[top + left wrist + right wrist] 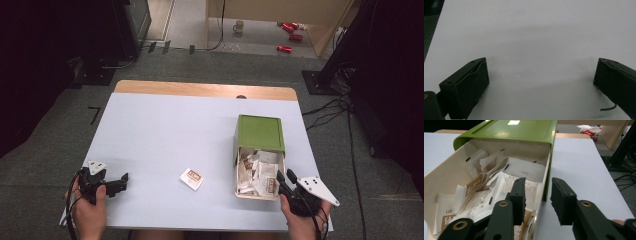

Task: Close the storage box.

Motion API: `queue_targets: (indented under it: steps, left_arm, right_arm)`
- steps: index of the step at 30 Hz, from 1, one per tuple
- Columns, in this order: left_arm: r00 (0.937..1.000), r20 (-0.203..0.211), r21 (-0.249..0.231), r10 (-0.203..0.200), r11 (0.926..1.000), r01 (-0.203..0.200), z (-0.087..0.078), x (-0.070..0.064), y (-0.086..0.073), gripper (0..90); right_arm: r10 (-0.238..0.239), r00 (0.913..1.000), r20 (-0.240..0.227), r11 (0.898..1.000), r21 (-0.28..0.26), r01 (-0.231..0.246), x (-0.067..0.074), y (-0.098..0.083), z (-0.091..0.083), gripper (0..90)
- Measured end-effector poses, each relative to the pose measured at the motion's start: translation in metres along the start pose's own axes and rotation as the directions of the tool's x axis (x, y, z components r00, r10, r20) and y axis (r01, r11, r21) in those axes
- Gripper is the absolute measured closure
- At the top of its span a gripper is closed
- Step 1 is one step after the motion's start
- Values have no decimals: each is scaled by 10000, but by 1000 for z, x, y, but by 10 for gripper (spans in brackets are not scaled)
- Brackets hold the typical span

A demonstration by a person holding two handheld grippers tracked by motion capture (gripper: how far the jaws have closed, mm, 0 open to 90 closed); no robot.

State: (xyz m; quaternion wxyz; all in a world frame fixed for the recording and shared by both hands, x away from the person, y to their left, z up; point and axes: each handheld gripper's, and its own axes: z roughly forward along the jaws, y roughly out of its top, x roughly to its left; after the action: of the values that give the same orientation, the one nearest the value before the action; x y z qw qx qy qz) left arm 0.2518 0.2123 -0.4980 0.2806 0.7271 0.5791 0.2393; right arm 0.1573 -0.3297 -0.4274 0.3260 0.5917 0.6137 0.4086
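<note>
Straddling the right wall of the pulled-out cream drawer [439,182], the right gripper [537,196] has one jaw inside over the packets and the other outside above the table [165,130]; the jaws stand a narrow gap apart with nothing between them, which looks like a hold being lined up on that wall to steer the drawer, though I cannot be sure. The drawer juts toward the near edge from its green case [260,132] on the right of the table, and is heaped with paper sachets [521,171]. One sachet [192,178] lies alone on the table, left of the drawer and near the front edge. At the near left corner the left gripper [121,181] rests low over bare table, jaws spread wide and empty, probably kept out of the way.
</note>
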Motion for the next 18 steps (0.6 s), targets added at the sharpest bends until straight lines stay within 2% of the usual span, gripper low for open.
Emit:
queue_targets:
  steps: [10,18]
  left_arm:
    - [10000,1,1,2,10000,-2,0,0,0,0]
    - [10000,-4,-7,3,10000,-3,0,0,0,0]
  right_arm:
    - [80,9996,-284,10000,34,-79,-2,-17,-3,791]
    - [185,9996,-221,9998,11,-185,0,-28,-8,825]
